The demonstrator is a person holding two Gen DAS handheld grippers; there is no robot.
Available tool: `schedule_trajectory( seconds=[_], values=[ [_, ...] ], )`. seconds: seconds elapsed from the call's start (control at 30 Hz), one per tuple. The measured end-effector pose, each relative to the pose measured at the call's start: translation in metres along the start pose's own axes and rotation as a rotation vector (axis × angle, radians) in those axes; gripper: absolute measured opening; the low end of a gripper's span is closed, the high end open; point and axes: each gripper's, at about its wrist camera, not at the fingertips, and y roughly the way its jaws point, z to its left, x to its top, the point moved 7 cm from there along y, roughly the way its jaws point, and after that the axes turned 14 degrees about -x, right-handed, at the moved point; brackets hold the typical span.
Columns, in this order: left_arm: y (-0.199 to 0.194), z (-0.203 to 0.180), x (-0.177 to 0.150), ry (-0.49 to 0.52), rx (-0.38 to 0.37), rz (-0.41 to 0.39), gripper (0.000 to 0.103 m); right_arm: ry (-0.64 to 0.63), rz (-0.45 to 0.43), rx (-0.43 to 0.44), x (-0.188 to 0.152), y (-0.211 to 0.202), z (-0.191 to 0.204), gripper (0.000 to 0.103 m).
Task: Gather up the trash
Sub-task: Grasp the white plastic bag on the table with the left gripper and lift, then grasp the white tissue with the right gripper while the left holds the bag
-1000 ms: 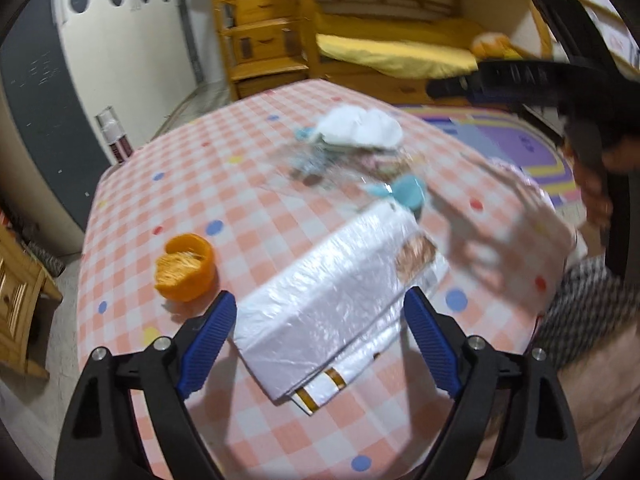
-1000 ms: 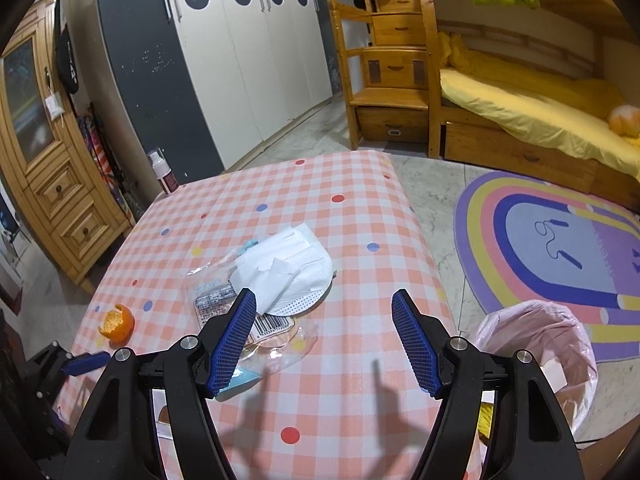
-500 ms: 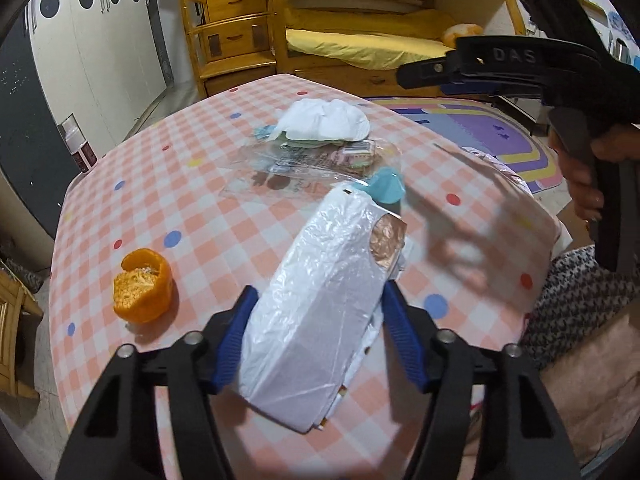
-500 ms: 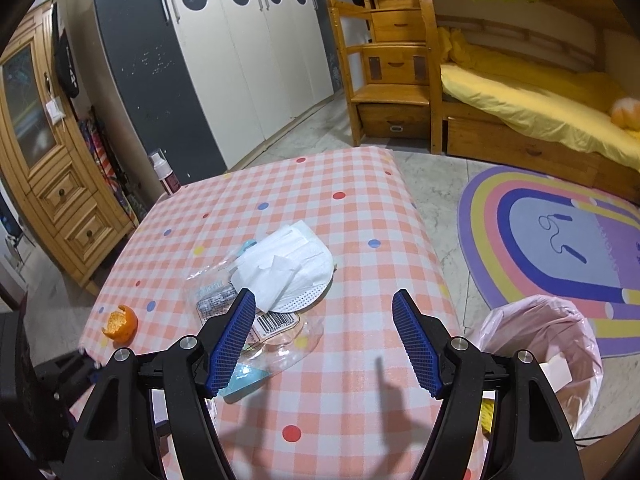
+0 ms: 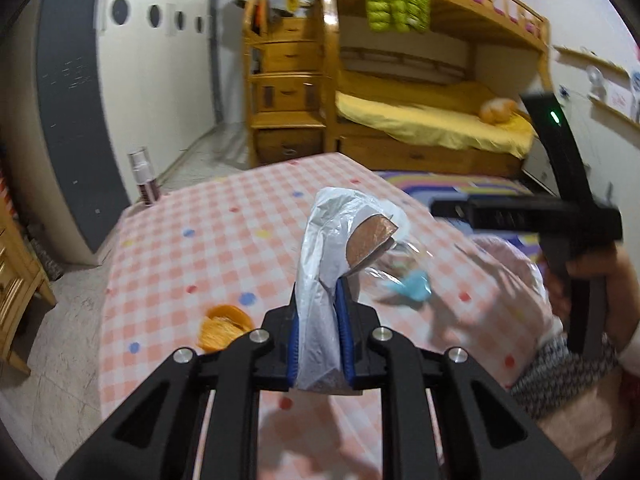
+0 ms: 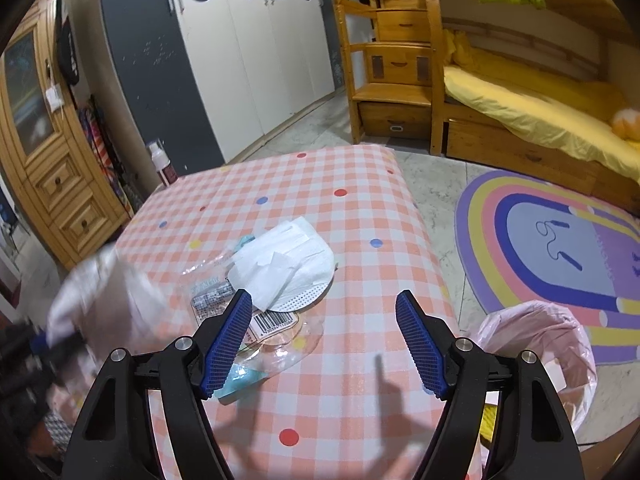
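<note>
Holding: the left claw [image 5: 319,334] is clamped on a white plastic packet [image 5: 326,264] with a brown torn end, lifted clear of the bench [image 5: 208,240].
Long axis of packet: runs forward along the left claw's fingers, brown end farthest from the claw and tipped up toward the far edge of the bench.
Key relation: the pink-lined trash bin [image 6: 536,344] stands on the floor just off the bench's right edge near the front corner; judged from both views, the packet must travel rightward across the bench to reach it.
Nearer arm: the right claw [image 6: 324,340] hovers closer to the bin, jaws wide and carrying nothing; the left claw has the load and the longer path.
Remaining trash, centre of bench: a white face mask [image 6: 292,268] lies on a clear barcoded wrapper [image 6: 256,316], with a light blue scrap [image 6: 240,376] at the wrapper's near end, just under the right claw's left finger.
Remaining trash, left side of bench: an orange peel [image 5: 222,326] sits alone, well apart from the mask pile.
Surface: pink-and-white checked cloth with coloured dots, smooth and flat.
Room: a wooden bunk bed [image 6: 520,92] with yellow bedding stands beyond the far edge; a rainbow rug [image 6: 560,248] lies on the floor behind the bin; white wardrobe doors [image 6: 248,40] fill the back wall.
Risk, as judged: the thin film could slip between the pads during the swing.
</note>
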Motion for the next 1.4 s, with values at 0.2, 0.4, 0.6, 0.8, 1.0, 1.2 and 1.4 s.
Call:
schedule_trajectory(
  seconds=[0.2, 0.4, 0.6, 0.8, 1.0, 1.2, 1.4],
  values=[
    [-0.004, 0.034, 0.034, -0.115, 0.075, -0.1, 0.014, -0.116, 0.022, -0.002, 0.002, 0.02, 0.027, 0.073],
    [0.011, 0.047, 0.055, -0.164, 0.092, -0.121, 0.014, -0.181, 0.033, -0.004, 0.011, 0.047, 0.042, 0.071],
    [0.017, 0.045, 0.052, -0.193, 0.083, -0.109, 0.014, -0.21, 0.09, 0.003, 0.006, 0.064, 0.048, 0.047],
    [0.015, 0.045, 0.047, -0.198, 0.081, -0.109, 0.014, -0.19, -0.001, 0.0, 0.017, 0.041, 0.044, 0.002],
    [0.01, 0.045, 0.045, -0.22, 0.065, -0.125, 0.014, -0.039, -0.149, 0.055, 0.041, -0.006, 0.022, 0.001],
    [0.009, 0.04, 0.048, -0.216, 0.046, -0.14, 0.014, 0.034, -0.208, 0.068, 0.046, -0.03, 0.002, 0.001],
    [0.013, 0.02, 0.058, -0.189, 0.001, -0.165, 0.014, 0.114, -0.288, 0.05, 0.052, -0.055, -0.024, 0.001]
  ],
)
